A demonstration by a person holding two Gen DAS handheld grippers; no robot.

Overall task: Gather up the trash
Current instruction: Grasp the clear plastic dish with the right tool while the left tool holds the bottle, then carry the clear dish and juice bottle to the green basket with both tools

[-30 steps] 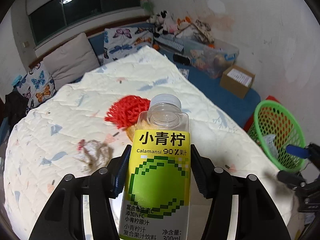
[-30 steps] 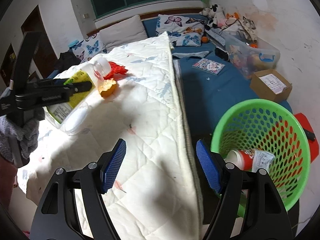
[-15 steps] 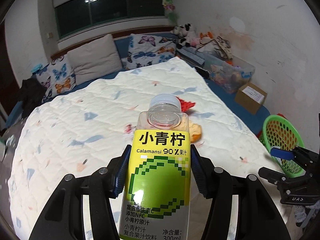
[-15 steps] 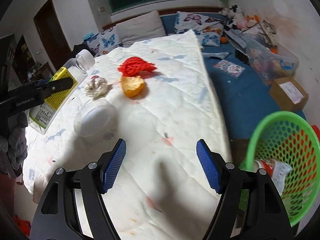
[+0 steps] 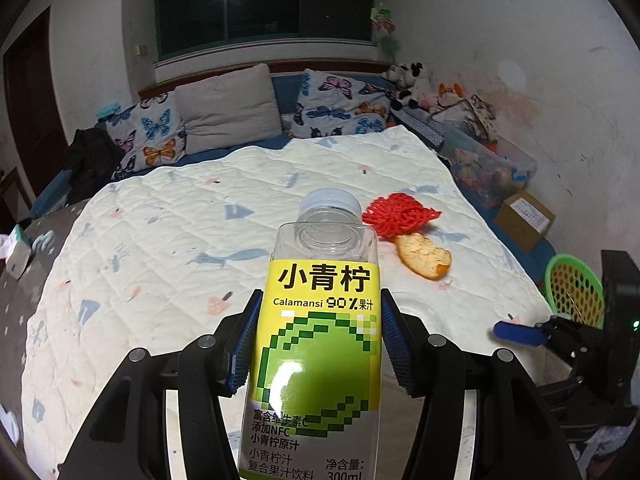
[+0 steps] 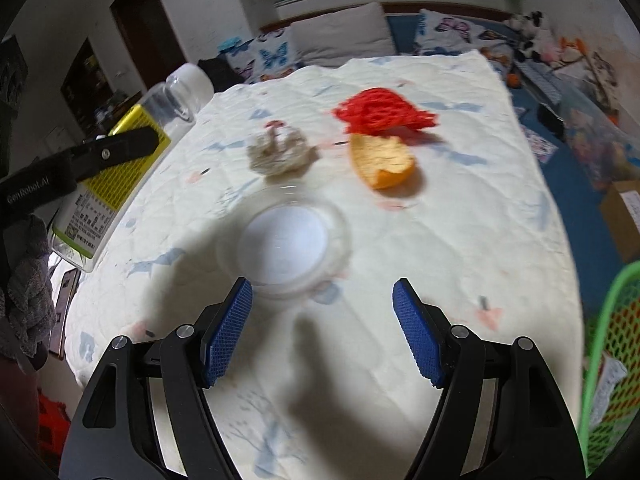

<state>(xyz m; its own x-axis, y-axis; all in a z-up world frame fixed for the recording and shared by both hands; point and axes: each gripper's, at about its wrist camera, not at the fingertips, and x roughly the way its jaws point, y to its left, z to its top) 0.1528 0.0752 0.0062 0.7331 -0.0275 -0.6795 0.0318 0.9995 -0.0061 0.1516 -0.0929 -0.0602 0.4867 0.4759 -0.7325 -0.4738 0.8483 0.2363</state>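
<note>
My left gripper (image 5: pixel 318 344) is shut on an empty clear juice bottle (image 5: pixel 320 336) with a yellow-green label and white cap, held above the quilted bed; the bottle (image 6: pixel 116 160) shows at the left of the right wrist view. My right gripper (image 6: pixel 322 328) hangs open over the quilt, nothing between its pads. Just beyond its left finger lies a clear plastic cup with a white lid (image 6: pixel 286 248). Farther on lie a crumpled tissue (image 6: pixel 280 152), an orange peel (image 6: pixel 380 162) (image 5: pixel 424 256) and a red foam net (image 6: pixel 382 114) (image 5: pixel 400 216).
A green plastic basket (image 6: pixel 608 344) (image 5: pixel 576 288) holding some trash stands on the floor right of the bed. Pillows (image 5: pixel 228 108) line the headboard. A cardboard box (image 5: pixel 524 218) and a clear storage bin (image 5: pixel 492 168) sit on the blue floor mat at the right.
Both grippers swung left, away from the basket, across the bed. The right gripper now hovers near the lidded cup. The left one still holds the bottle.
</note>
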